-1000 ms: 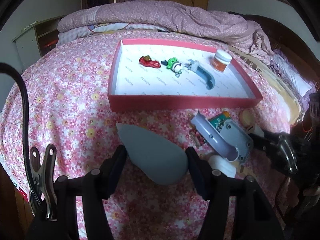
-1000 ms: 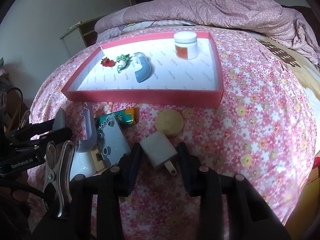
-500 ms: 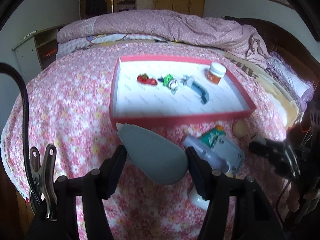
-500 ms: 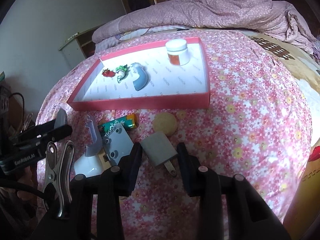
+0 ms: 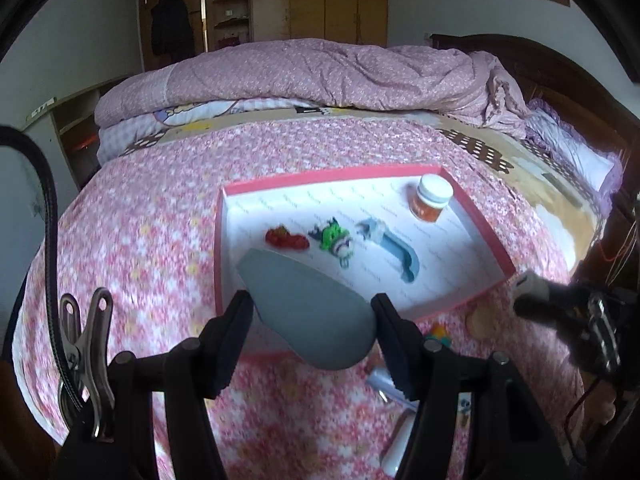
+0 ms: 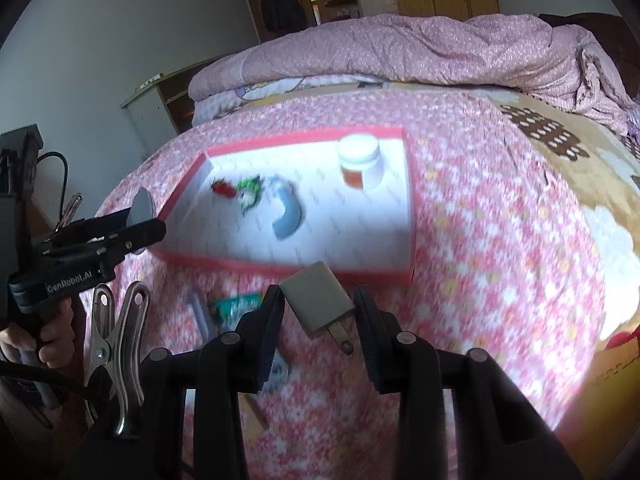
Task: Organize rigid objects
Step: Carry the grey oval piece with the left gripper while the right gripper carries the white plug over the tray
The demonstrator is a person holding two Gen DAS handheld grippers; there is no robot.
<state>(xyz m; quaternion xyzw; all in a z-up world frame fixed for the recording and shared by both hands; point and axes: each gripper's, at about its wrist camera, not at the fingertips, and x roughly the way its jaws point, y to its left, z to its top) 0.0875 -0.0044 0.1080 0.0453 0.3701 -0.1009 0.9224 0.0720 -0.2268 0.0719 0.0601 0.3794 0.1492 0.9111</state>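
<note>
My left gripper (image 5: 312,328) is shut on a grey-blue teardrop-shaped piece (image 5: 308,308) and holds it above the near edge of the red tray (image 5: 218,264). My right gripper (image 6: 320,320) is shut on a grey plug adapter (image 6: 318,304), lifted over the tray's near wall (image 6: 280,266). The tray holds a red charm (image 5: 286,238), a green frog toy (image 5: 336,238), a blue curved piece (image 5: 400,254) and a white-lidded jar (image 5: 432,198). The left gripper also shows in the right wrist view (image 6: 138,220).
On the pink floral bedspread (image 5: 140,240) near the tray lie a tan round disc (image 5: 482,322), a green battery pack (image 6: 236,306) and grey plastic parts (image 5: 384,384). A folded quilt (image 5: 320,76) lies at the far end. The right gripper (image 5: 532,300) shows at right.
Both grippers have risen from the bedspread with their objects and moved forward toward the tray. The views are blurred from the motion.
</note>
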